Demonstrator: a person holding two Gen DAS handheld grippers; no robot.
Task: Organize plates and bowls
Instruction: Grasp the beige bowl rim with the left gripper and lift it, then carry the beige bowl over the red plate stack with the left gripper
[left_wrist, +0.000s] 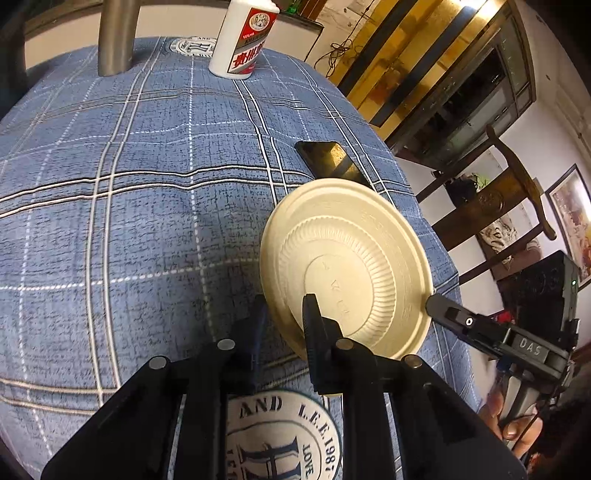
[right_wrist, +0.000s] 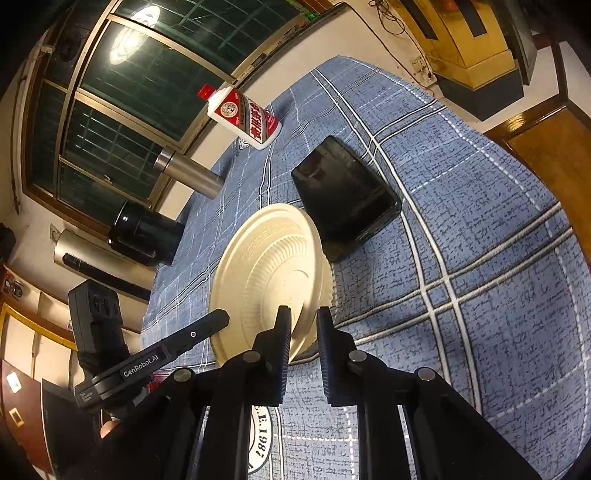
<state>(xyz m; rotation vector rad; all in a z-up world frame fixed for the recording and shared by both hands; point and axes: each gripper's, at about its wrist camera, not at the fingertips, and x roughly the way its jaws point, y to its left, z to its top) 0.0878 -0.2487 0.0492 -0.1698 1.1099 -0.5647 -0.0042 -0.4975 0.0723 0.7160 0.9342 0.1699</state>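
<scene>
Cream paper plate (left_wrist: 345, 266), tilted up, pinched by our left gripper (left_wrist: 286, 317) at 6 o'clock; right gripper (right_wrist: 303, 325) straddles the rim, jaws apart. Next: right must close before left releases.

My table (left_wrist: 110, 206) is covered by a blue plaid cloth (right_wrist: 480, 258) printed with round letter emblems (left_wrist: 280, 435). Standing on the cloth at the far edge: a white bottle (right_wrist: 243, 118) with a red label and red cap, a steel flask (right_wrist: 188, 171), and a black cylindrical container (right_wrist: 146, 232). A black phone (right_wrist: 345, 197) lies flat on the cloth, just beside the pale plate (right_wrist: 269, 273), whose lower rim appears to meet the cloth.
</scene>
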